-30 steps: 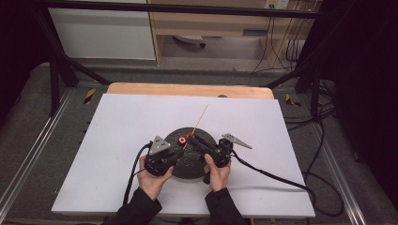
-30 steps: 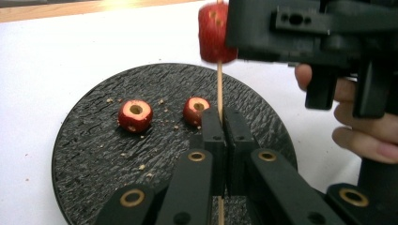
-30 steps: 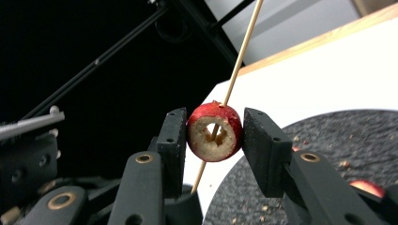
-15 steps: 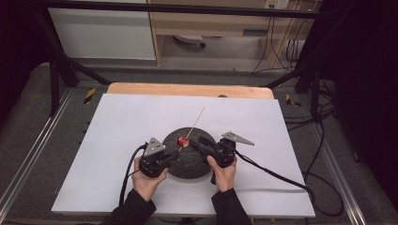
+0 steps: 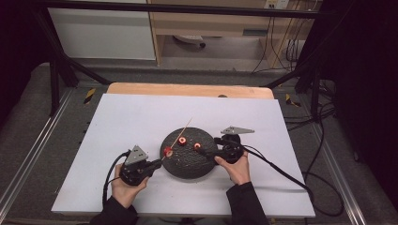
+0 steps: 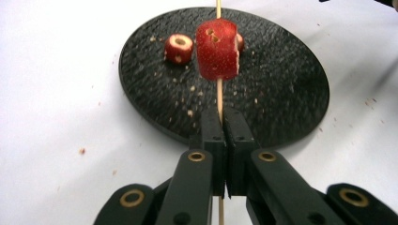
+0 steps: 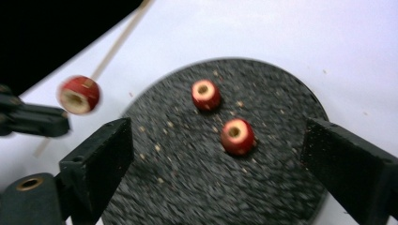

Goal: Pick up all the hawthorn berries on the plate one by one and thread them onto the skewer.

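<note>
Left gripper (image 6: 224, 140) has its fingers clenched on the skewer (image 6: 218, 96), one red piece (image 6: 217, 49) threaded on it above the plate's (image 5: 187, 164) edge. Right gripper (image 7: 216, 164) hovers spread wide over two pieces (image 7: 238, 136) on the plate, on the white counter (image 5: 131, 117).

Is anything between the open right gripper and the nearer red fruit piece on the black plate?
Nothing visible: the right gripper faces the red fruit piece across bare round black plate, apart from small crumbs.

Dark, seemingly black sleeves (image 5: 115, 213); black claws, brass-ringed screws.
</note>
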Action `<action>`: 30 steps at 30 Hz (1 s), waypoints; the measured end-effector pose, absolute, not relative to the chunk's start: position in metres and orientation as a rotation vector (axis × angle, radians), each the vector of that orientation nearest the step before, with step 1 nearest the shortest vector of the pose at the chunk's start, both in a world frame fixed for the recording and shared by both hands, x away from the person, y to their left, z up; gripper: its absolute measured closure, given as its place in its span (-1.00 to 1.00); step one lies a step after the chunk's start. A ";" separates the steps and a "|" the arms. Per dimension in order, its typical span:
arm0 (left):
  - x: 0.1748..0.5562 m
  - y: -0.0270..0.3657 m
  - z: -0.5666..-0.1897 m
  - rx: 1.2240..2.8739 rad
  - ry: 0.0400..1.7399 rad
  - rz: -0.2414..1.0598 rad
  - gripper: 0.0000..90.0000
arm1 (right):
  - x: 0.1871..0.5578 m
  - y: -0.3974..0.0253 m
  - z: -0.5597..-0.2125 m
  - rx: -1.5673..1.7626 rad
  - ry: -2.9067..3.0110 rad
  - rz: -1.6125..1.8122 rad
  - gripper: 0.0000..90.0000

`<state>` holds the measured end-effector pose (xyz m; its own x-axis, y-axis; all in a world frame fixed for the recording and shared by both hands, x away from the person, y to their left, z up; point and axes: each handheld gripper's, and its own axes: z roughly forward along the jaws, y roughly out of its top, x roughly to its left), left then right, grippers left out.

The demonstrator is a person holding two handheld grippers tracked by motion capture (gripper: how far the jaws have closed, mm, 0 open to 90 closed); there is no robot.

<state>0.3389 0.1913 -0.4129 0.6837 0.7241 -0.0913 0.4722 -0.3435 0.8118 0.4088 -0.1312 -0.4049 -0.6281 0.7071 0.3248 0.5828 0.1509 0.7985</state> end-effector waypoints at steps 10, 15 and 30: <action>0.328 0.217 -0.422 2.030 0.923 0.355 0.97 | 0.417 -0.133 -0.405 1.227 2.434 1.264 -0.89; 0.326 0.225 -0.428 2.034 0.918 0.339 0.97 | 0.422 -0.126 -0.402 1.157 2.523 1.128 -0.91; 0.323 0.228 -0.434 2.060 0.906 0.335 0.97 | 0.454 -0.091 -0.393 1.035 2.687 0.846 -0.64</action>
<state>0.3234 0.2285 -0.4341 0.7028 0.7065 -0.0834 0.4820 -0.3867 0.7863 0.4541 -0.0907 -0.3933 -0.7535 0.6539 0.0679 0.5748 0.6052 0.5508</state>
